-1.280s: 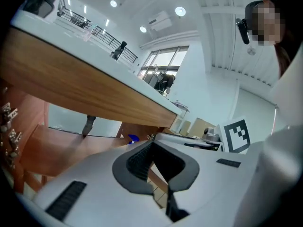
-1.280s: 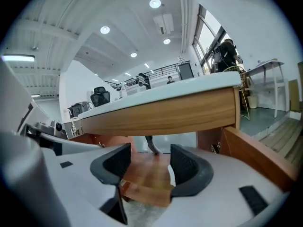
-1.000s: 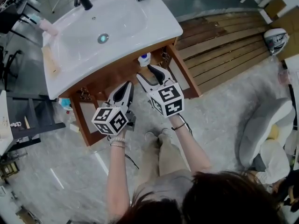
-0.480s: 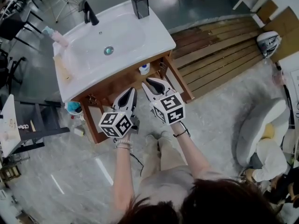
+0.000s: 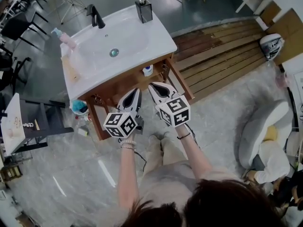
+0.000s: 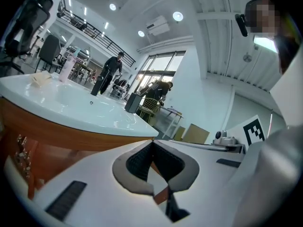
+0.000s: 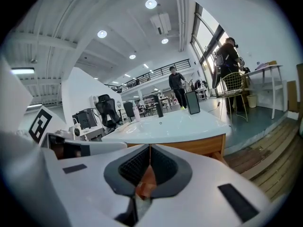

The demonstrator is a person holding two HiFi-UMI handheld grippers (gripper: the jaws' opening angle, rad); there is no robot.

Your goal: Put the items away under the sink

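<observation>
Left tongs [image 5: 134, 94], right tongs [image 5: 155, 87]: closed.

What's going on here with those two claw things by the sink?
A person stands at the sink with a gripper in each hand. The cabinet below it has its doors open, and a white bottle sits inside. The left gripper and right gripper are both shut and empty in front of the opening; the right one's jaws have just closed on nothing. A pink bottle and a soap dispenser are on the sink top.
</observation>
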